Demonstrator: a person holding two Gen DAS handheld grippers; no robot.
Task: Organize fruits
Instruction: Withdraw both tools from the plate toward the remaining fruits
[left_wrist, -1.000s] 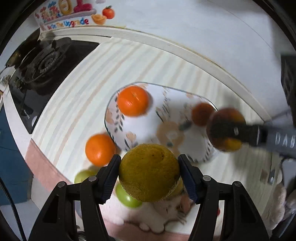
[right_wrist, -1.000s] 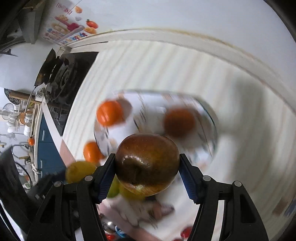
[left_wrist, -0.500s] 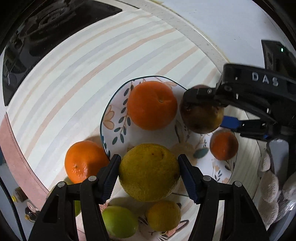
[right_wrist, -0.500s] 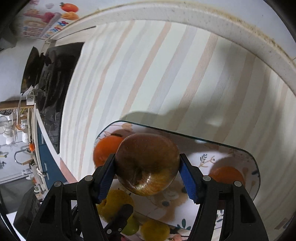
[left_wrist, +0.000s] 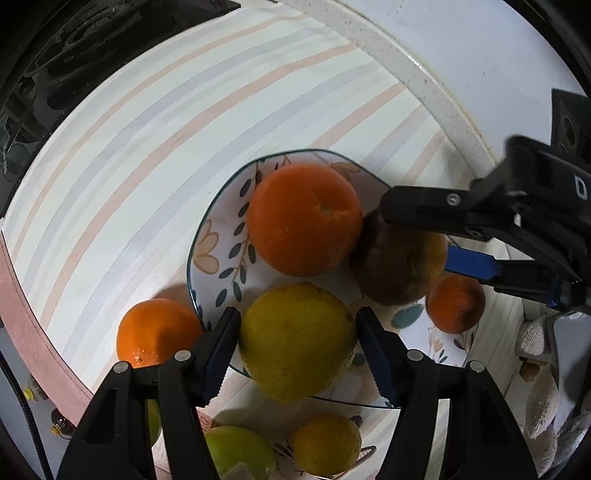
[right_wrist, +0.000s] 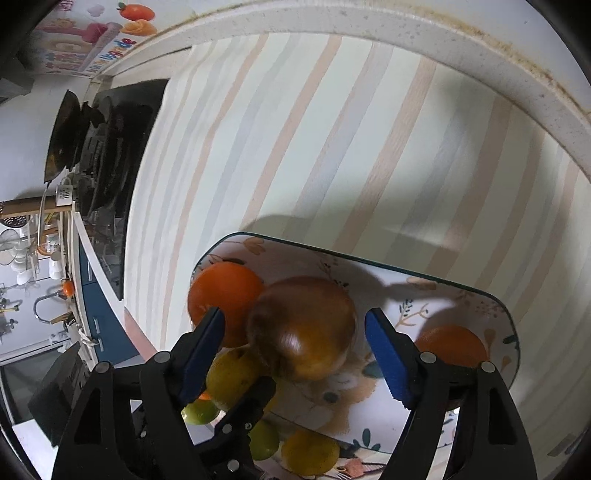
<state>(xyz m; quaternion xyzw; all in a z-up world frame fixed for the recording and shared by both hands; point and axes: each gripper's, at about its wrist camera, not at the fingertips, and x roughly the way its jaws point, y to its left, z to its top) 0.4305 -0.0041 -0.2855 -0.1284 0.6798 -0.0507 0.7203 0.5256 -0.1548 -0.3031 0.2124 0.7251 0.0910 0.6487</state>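
Left gripper (left_wrist: 297, 341): the blue pads sit close on both sides of the large yellow citrus (left_wrist: 297, 339); whether they press it or have just parted from it cannot be told from the left wrist view. The fruit sits at the near rim of the floral plate (left_wrist: 207, 251).

Right gripper (right_wrist: 293, 354): the fingers stand spread, with a visible gap between each blue pad and the brown-red apple (right_wrist: 303, 328). The apple lies on the plate (right_wrist: 491, 306), free of the pads, and is slightly blurred. It touches the large orange (right_wrist: 221, 295) on its left.

On the plate, left wrist view: the large orange (left_wrist: 304, 219) at the far side, the apple (left_wrist: 397, 269) just beside it and partly hidden by the right gripper's finger, and a small orange (left_wrist: 456, 302) near the right end.

Off the plate, on the striped cloth (left_wrist: 147, 147): a mandarin (left_wrist: 157, 332) just beside the plate's left rim, a green fruit (left_wrist: 240, 452) and a small yellow fruit (left_wrist: 325, 445) near the bottom of the view.

Surroundings: a black stove (right_wrist: 110, 147) at the cloth's left edge and a white counter edge (right_wrist: 369, 22) beyond the cloth.
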